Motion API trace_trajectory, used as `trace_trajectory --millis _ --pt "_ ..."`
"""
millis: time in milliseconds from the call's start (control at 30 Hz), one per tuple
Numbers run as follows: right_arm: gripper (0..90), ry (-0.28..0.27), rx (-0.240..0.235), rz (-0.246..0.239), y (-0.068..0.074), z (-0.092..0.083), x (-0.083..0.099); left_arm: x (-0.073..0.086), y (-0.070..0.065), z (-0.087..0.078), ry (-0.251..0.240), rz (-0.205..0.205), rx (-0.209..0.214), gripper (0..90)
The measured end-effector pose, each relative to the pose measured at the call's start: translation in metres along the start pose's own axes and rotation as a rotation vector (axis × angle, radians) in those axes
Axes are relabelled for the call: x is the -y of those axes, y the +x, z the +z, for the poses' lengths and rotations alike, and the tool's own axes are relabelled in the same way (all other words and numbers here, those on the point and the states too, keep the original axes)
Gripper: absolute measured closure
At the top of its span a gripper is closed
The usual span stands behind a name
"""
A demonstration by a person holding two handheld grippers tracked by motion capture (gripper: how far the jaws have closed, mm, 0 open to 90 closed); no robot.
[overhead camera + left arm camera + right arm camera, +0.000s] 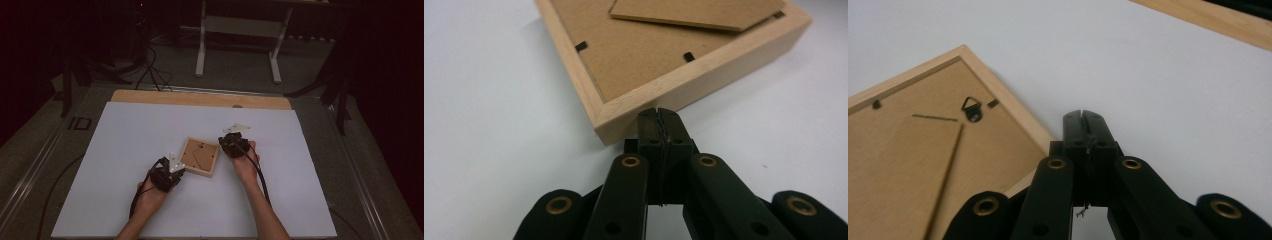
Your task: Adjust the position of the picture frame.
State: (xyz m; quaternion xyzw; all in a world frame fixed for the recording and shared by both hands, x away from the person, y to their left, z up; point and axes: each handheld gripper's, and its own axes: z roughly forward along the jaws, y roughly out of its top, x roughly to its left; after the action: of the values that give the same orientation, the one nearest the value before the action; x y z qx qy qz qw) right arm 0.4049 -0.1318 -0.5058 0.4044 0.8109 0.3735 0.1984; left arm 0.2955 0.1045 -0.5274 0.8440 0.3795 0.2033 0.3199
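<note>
Wood pic frame (199, 156) lies face-down mid white surface (125, 150), L gripper (169, 176) at its near-left corner, R gripper (233, 145) at its right corner, both w/ fingers closed on nothing; prob light, stiff, maybe glass inside, best gripped by rim edge.

A big white sheet (150, 150) is spread over the desk (200, 98). A strip of light wood can be seen along the far edge of the desk. Behind the desk, a white stand (239, 30) with two legs is set on the grey floor (240, 70). Black cables (150, 65) are laid on the floor at the far left. The room around is kept dark.
</note>
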Motion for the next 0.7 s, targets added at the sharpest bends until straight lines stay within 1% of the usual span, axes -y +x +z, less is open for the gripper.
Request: trace_trajectory --millis 100,167,233,267,300,367,433,500,567,600,633,667,700 --pt "89.8 0.011 0.002 0.026 -0.003 0.008 -0.003 0.000 0.004 0.001 -0.001 -0.019 -0.001 89.5" --pt "89.8 0.030 0.003 0.033 -0.004 0.013 -0.004 0.000 0.005 0.002 -0.002 -0.024 -0.001 89.5" --pt "89.9 0.050 -0.003 0.025 -0.003 0.018 -0.004 0.000 0.006 0.002 0.000 -0.026 -0.001 89.5" --pt "89.9 0.053 0.002 0.021 -0.001 0.018 -0.004 0.000 0.006 0.002 0.001 -0.026 -0.002 89.6" --pt "89.9 0.055 0.008 0.014 0.000 0.018 -0.005 0.000 0.006 0.002 0.001 -0.027 -0.002 89.6" --pt "89.9 0.053 -0.001 0.015 0.001 0.015 -0.005 0.001 0.007 0.003 0.000 -0.034 -0.001 89.5" --pt "89.9 0.055 -0.003 -0.003 0.003 0.010 -0.005 0.000 0.007 0.003 0.000 -0.038 -0.001 89.6" --pt "89.9 0.060 -0.023 -0.032 0.007 0.005 -0.005 0.000 0.007 0.003 0.000 -0.037 0.000 89.6" --pt "89.9 0.069 -0.016 -0.085 0.013 0.003 -0.005 0.000 0.006 0.005 0.000 -0.036 0.001 89.6" --pt "89.9 0.069 -0.016 -0.085 0.013 0.003 -0.005 0.000 0.006 0.005 0.000 -0.036 0.001 89.5" --pt "89.9 0.070 -0.011 -0.098 0.014 0.003 -0.005 0.000 0.005 0.005 0.003 -0.031 0.000 89.5" --pt "89.8 0.062 -0.004 -0.094 0.014 0.004 -0.005 0.000 0.003 0.005 0.002 -0.030 -0.001 89.6" --pt "89.9 0.050 0.007 -0.068 0.010 0.006 -0.006 0.000 0.003 0.005 0.003 -0.027 -0.001 89.5"
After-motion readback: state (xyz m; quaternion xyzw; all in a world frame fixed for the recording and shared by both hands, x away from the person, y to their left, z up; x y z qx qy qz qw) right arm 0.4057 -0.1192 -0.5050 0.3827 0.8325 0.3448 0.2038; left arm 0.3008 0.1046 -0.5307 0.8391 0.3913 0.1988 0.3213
